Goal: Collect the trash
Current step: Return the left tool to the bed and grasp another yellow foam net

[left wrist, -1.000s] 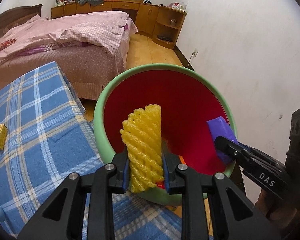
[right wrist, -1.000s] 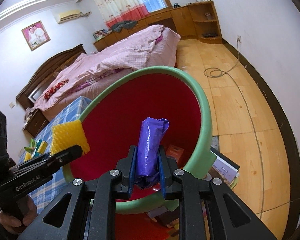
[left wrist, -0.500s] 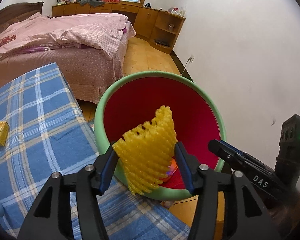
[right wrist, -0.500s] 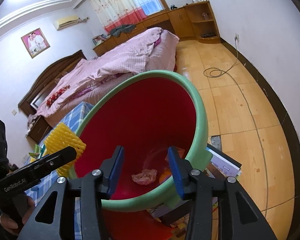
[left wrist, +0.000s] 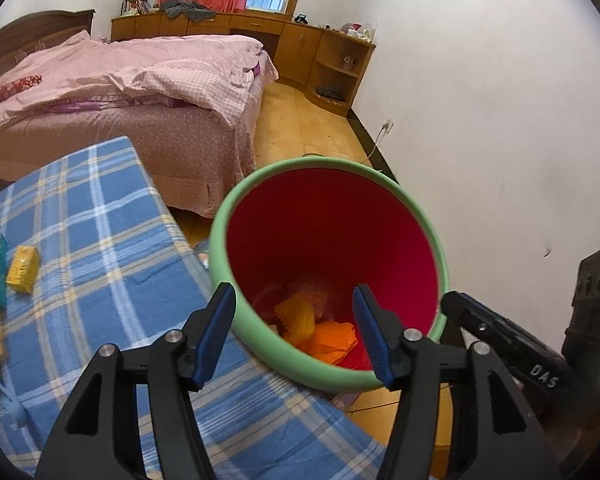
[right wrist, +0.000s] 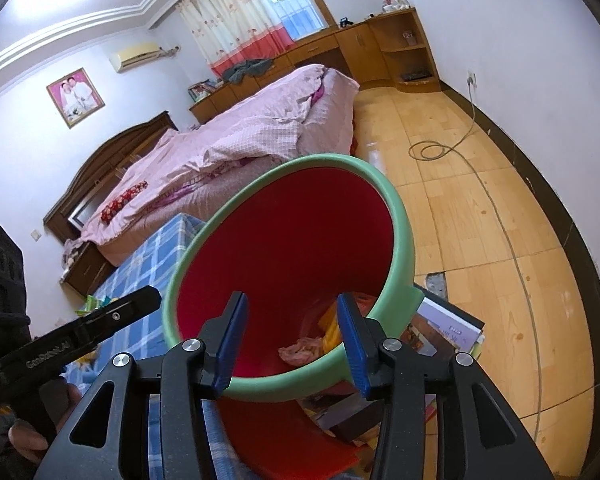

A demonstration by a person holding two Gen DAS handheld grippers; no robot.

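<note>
Bedroom, plaid worktop (left wrist: 100, 240): left gripper (left wrist: 296, 332) and right gripper (right wrist: 292, 340) hanging spread, empty, over bin (left wrist: 220, 240); yellow netting (left wrist: 296, 316), purple wrapper dropped. Yellow packet (left wrist: 22, 268) waiting at nine o'clock.

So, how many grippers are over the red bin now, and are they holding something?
2. The left gripper hangs open above the red bin's near rim; the right gripper beside it, open too. Both empty, jaws just opened.
</note>
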